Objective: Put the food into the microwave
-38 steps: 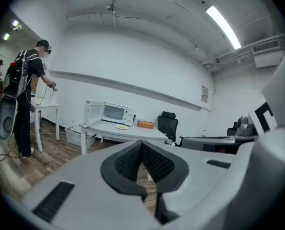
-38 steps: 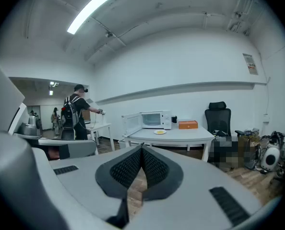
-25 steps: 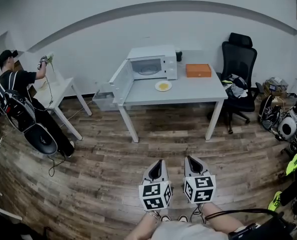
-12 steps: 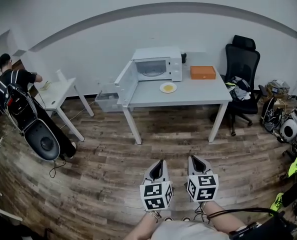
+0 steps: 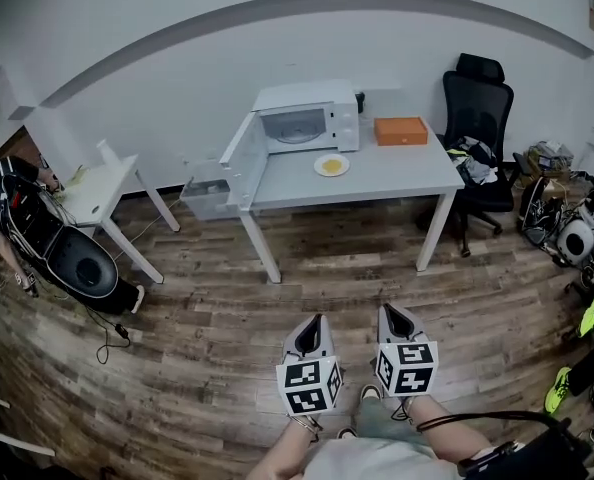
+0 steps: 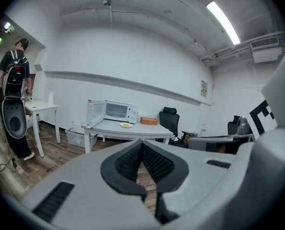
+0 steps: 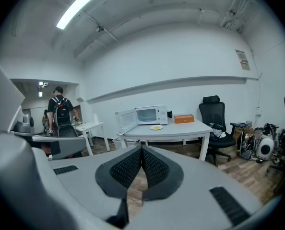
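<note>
A white microwave [image 5: 299, 118] stands at the back of a light grey table [image 5: 397, 176], its door [image 5: 241, 156] swung open to the left. In front of it lies a white plate of yellow food [image 5: 331, 165]. The same microwave [image 6: 116, 111] and plate [image 6: 125, 125] show small in the left gripper view, and the microwave [image 7: 149, 115] and plate [image 7: 156, 127] again in the right gripper view. My left gripper [image 5: 312, 324] and right gripper [image 5: 393, 317] hang side by side over the wooden floor, far short of the table. Both are shut and hold nothing.
An orange box [image 5: 400, 130] lies on the table's right part. A black office chair [image 5: 474, 128] stands to its right, with bags [image 5: 567, 230] beyond. A clear bin [image 5: 208, 197] sits under the table's left end. A person [image 5: 7, 208] with a backpack stands by a small white table [image 5: 97, 193] at the left.
The view has shifted a little nearer the table. The person at the left has moved further left and down, toward the frame's edge. Both grippers stay shut and side by side.
</note>
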`<state>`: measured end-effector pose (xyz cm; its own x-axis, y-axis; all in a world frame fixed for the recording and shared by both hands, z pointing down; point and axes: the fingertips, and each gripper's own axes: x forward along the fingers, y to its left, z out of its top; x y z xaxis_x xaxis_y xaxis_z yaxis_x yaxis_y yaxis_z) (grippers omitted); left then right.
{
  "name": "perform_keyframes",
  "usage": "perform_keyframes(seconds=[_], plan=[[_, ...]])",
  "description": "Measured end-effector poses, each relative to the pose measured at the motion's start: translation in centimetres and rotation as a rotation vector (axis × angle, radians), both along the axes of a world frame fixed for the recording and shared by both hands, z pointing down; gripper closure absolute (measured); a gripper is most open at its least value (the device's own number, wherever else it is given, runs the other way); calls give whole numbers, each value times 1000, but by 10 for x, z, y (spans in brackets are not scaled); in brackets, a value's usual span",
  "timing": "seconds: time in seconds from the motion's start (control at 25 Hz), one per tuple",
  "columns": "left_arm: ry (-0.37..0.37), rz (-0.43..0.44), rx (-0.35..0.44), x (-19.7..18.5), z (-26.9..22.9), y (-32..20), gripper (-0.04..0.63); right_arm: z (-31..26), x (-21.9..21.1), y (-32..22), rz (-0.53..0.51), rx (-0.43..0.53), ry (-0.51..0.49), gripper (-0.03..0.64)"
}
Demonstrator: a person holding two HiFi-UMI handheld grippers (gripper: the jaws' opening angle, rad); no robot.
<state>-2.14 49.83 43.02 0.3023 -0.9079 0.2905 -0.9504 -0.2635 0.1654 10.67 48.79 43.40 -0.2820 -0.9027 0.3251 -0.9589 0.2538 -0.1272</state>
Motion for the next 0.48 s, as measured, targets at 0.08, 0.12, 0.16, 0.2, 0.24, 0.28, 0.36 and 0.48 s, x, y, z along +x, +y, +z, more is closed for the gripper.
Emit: perform_keyframes(seconds=[0.08,0.12,0.16,0.2,0.24,0.28,0.36,0.48], plan=[[2,1,-6,-3,3,-6,592,2,-2,-7,5,-1,-4,601],[2,0,-8,-5,5,-9,594,3,-3,-10,5,-2,-5,601],[2,-2,-10,-7,6,-12,594,5,-4,-12,5,-2,-4,601],[4,-6,-11,-8,7,-15,593,6,-5,-15,4,-2,-3,601],[6,-11,-10,-10,8,-18,594,8,-5,-19,2,-3,-1,600],[10,-18,-9,-12,8,-21,594,10,-5,-22,0,-5,-1,601],[18,-34,-11,-18,11,-29,593,13,-8,-30,-4,-6,0,601],[18,-41,-20,-22,16,-41,592,14,-10,-44,-2,-1,1,601]])
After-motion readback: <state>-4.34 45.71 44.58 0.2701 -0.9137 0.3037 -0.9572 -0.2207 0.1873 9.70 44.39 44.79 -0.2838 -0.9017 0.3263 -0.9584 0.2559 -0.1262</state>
